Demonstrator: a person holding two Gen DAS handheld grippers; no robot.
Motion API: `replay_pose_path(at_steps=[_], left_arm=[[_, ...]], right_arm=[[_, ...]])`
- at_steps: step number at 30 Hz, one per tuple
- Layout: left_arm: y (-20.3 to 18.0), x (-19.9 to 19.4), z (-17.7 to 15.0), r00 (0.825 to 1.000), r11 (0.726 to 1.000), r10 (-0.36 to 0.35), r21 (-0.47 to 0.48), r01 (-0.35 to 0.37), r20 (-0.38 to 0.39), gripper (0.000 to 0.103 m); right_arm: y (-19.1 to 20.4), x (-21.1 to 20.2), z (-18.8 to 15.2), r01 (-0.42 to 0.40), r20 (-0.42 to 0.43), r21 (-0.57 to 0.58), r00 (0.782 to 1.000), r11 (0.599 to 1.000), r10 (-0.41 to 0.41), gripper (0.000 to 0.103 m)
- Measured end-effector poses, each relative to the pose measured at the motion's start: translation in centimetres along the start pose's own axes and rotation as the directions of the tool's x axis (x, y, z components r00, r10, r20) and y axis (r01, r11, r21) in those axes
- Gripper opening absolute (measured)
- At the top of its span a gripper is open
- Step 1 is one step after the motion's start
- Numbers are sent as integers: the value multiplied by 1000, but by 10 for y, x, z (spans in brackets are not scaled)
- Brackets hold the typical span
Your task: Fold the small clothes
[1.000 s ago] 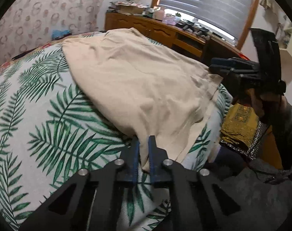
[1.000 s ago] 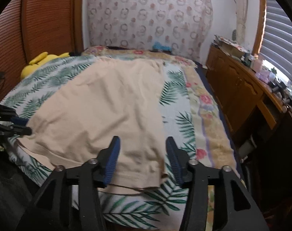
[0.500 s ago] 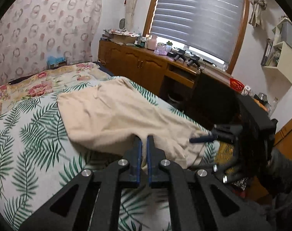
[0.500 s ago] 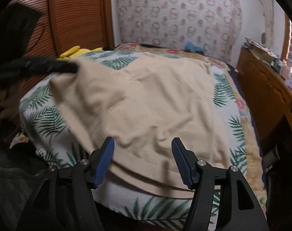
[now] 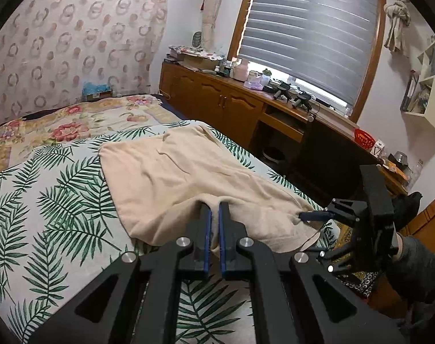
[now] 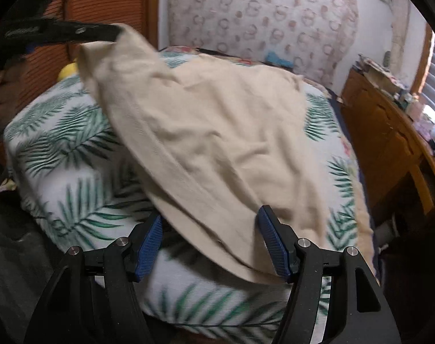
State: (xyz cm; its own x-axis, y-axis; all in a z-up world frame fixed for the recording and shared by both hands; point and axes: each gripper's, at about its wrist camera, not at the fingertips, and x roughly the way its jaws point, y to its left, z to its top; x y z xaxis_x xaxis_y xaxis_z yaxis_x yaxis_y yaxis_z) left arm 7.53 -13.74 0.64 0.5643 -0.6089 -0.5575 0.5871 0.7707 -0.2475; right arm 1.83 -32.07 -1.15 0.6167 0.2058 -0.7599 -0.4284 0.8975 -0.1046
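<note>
Just one beige garment here, spread over the near end of the bed. The left gripper is clamped tight on one near corner, lifted off the bed. The right gripper has been opening, jaws wide around the other near hem, not pinching it.

- No text, label, brand, number or sign can be read in either view.
- In the left wrist view, the small boxes and bottles on the wooden worktop under the window are too small and blurred to show any letters.
- The wall curtain carries only ring patterns, no writing.
</note>
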Motion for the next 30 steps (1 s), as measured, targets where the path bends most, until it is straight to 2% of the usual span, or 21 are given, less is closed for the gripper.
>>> replay_pose_path(at_steps=[2, 6, 9, 11, 13, 20, 25, 30], left_arm=[[1, -2, 0, 1000, 1000, 6, 2, -6, 5, 2], [3, -2, 1, 1000, 1000, 21, 5, -21, 10, 2], [3, -3, 1, 1000, 1000, 28, 4, -28, 13, 2], [4, -4, 2, 999, 999, 36, 4, -36, 16, 2], [5, -4, 2, 999, 999, 49, 6, -49, 19, 2], [21, 0, 10, 996, 997, 83, -5, -83, 20, 2], [44, 12, 27, 995, 995, 99, -30, -98, 17, 2], [70, 29, 47, 993, 992, 119, -34, -118, 12, 2]], right_arm=[[-7, 0, 0, 11, 2, 9, 1000, 1000, -11, 66], [-14, 1, 0, 22, 2, 8, 1000, 1000, -22, 54], [-16, 1, 0, 44, 6, -4, 999, 999, -44, 38], [-19, 0, -1, 53, 13, -6, 999, 999, -53, 14], [-23, -4, 3, 51, 40, 9, 998, 999, -51, 7], [-38, -15, 37, 68, 160, 64, 984, 996, -78, 3], [-49, -11, 71, 53, 199, 81, 978, 995, -68, 3], [-60, 1, 111, 63, 234, 42, 970, 997, -71, 3]])
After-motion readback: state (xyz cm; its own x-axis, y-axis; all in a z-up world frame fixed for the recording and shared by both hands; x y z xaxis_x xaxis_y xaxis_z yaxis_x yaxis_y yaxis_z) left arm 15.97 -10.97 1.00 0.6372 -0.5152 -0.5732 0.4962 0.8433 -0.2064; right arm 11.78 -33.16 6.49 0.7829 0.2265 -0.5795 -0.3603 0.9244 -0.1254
